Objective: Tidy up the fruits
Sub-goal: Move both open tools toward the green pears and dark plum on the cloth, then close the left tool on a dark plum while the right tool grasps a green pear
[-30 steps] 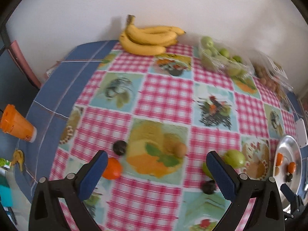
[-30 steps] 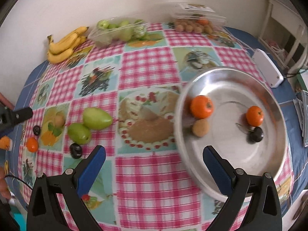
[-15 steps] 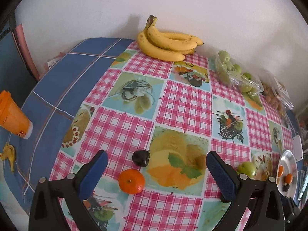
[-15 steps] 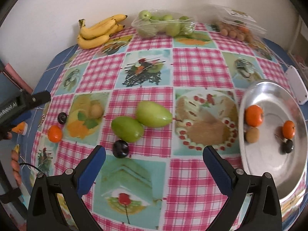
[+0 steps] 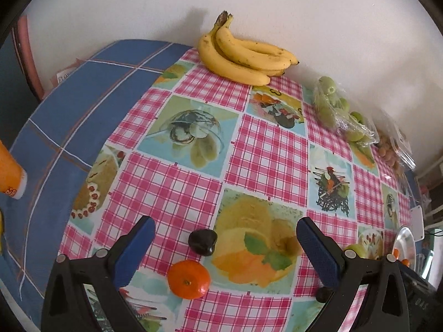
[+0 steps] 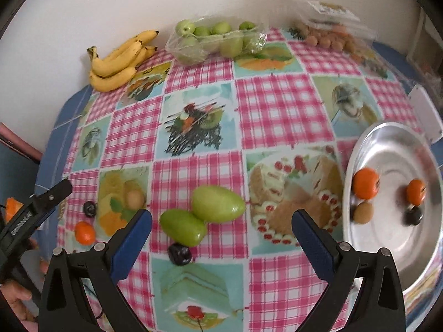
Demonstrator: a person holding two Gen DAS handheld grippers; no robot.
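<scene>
My left gripper (image 5: 225, 249) hangs open over the table's left end, with a mandarin (image 5: 188, 279) and a dark plum (image 5: 202, 241) lying between its fingers. A tan round fruit (image 5: 289, 244) sits just right of them. My right gripper (image 6: 223, 244) is open too, above two green mangoes (image 6: 218, 204) and another dark plum (image 6: 180, 253). The steel plate (image 6: 401, 155) at the right holds two mandarins (image 6: 366, 183), a brown fruit (image 6: 364, 212) and a dark plum (image 6: 413, 216). Neither gripper holds anything.
Bananas (image 6: 119, 61), a bag of green fruit (image 6: 216, 41) and a clear box of brown fruit (image 6: 329, 36) line the wall. A white device (image 6: 426, 116) lies behind the plate. An orange cup (image 5: 8, 171) stands off the table's left. A hand (image 6: 16, 296) shows lower left.
The left gripper has moved left and closer to the mandarin and plum. The right gripper has swung left from over the plate to over the green mangoes. Both stayed open.
</scene>
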